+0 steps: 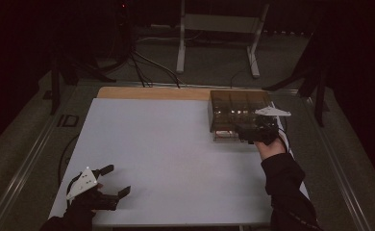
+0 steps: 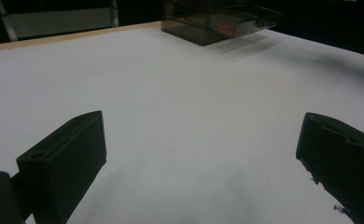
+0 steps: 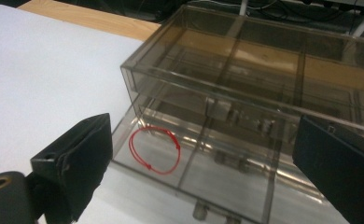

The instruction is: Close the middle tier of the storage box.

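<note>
The right gripper (image 3: pixel 199 172) hovers with fingers released at the clear drawer box (image 3: pixel 245 93), whose pulled-out drawer (image 3: pixel 227 186) holds a red string loop (image 3: pixel 154 150); the left gripper (image 2: pixel 201 163) rests spread on the counter (image 2: pixel 171 93)

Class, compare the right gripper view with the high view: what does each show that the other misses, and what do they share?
Right gripper view alone: a red loop lying in the pulled-out bottom drawer, and the drawer's dividers.
High view alone: the left claw open over the white mat, the right claw at the box front, and the floor beyond.
Shared: the smoky clear box, the mat and the wooden table edge.
</note>
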Demonstrator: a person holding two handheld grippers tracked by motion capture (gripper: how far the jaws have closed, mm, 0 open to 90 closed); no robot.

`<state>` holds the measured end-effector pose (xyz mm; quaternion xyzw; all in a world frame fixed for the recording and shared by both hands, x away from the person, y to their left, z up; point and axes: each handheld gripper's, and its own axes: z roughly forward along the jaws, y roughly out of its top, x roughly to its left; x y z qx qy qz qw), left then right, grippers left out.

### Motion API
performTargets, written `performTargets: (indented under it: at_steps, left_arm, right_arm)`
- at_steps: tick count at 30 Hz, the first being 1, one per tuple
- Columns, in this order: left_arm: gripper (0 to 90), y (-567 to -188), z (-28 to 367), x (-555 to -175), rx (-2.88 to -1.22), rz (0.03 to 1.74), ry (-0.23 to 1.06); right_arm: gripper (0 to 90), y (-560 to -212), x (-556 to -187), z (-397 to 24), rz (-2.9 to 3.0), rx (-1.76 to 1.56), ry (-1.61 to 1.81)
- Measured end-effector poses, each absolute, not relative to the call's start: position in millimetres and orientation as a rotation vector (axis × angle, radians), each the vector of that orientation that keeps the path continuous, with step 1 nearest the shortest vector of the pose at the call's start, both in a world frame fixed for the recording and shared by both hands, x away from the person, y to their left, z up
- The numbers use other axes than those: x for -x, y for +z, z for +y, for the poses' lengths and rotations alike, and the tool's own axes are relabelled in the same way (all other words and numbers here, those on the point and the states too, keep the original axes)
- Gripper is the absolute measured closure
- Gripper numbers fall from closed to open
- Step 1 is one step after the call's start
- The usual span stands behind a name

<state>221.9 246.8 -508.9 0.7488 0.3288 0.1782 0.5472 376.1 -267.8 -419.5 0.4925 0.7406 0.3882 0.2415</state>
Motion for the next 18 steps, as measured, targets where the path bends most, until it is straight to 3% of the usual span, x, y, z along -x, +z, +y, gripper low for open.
performTargets:
  at_steps: [18]
  left_arm:
    - [3.3, -507, 244, -221, -1.781, 0.764, 0.421]
  right_arm:
    - [5.3, -440, -335, -293, 2.007, -1.393, 1.056]
